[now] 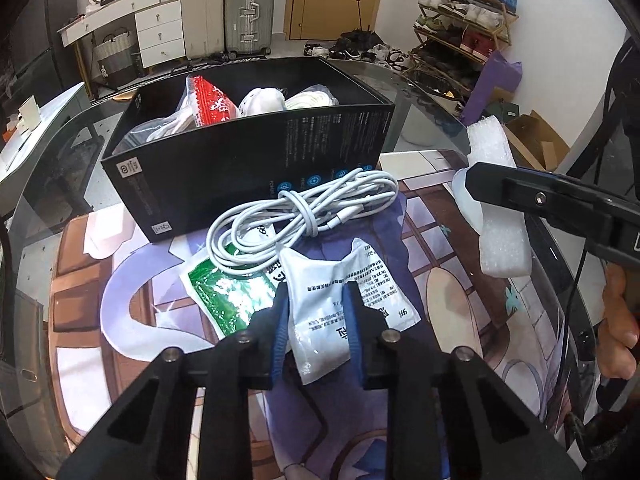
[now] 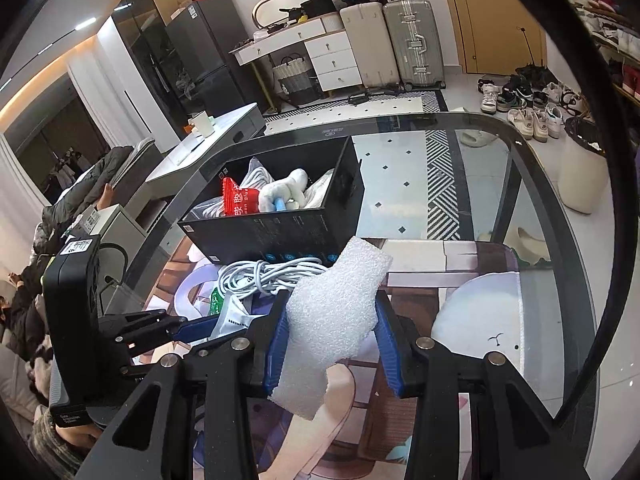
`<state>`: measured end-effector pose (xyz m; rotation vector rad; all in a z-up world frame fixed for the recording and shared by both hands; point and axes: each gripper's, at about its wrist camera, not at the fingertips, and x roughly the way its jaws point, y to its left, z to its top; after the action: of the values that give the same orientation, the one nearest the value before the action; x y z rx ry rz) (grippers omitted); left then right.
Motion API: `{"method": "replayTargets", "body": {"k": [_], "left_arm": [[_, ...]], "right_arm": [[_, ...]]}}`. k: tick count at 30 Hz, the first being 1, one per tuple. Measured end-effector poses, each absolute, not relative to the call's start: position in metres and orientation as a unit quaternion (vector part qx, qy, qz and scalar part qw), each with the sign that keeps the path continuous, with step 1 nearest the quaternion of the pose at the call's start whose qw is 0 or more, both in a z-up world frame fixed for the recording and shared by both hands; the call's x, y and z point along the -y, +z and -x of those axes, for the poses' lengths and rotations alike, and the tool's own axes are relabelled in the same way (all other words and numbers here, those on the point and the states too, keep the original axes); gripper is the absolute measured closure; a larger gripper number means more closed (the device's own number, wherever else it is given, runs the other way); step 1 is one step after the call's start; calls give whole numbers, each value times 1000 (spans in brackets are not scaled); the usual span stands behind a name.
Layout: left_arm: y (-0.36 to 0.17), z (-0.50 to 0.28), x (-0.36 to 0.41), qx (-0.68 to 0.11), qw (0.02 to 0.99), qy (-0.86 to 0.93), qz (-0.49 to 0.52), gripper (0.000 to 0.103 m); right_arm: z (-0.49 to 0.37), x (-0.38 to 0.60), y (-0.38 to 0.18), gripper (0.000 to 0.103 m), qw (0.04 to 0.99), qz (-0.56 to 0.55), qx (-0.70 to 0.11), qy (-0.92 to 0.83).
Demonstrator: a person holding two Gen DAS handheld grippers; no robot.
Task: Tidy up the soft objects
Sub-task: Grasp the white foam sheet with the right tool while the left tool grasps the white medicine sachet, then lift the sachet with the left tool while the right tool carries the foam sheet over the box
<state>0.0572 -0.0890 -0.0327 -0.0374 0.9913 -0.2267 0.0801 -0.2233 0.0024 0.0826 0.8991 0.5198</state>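
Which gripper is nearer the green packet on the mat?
Left. The left gripper grips a white printed sachet right beside the green plastic packet; the right gripper, holding white foam, is farther off.

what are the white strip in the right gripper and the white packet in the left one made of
White strip: looks like soft polyethylene packing foam, matte with a pebbly, bubbly surface. White packet: seems thin glossy plastic film, wrinkled, printed with black text, glare at its lower end.

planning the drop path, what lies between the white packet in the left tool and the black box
The coiled white cable lies on the mat between the white packet and the black box, resting against the box's side; the left wrist view shows it.
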Motion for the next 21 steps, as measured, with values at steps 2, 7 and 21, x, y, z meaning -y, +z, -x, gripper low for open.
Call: {"method": "replayTargets", "body": {"k": [2, 7, 21], "left_arm": [[-31, -55, 88, -473, 873, -113, 20, 86], [-25, -48, 82, -465, 876, -126, 21, 93], [0, -36, 59, -439, 889, -130, 25, 99]], "right_arm": [[-80, 220, 3, 62, 867, -37, -429, 249], [-79, 214, 4, 62, 867, -32, -430, 249], [-76, 196, 10, 62, 867, -15, -425, 258]]}}
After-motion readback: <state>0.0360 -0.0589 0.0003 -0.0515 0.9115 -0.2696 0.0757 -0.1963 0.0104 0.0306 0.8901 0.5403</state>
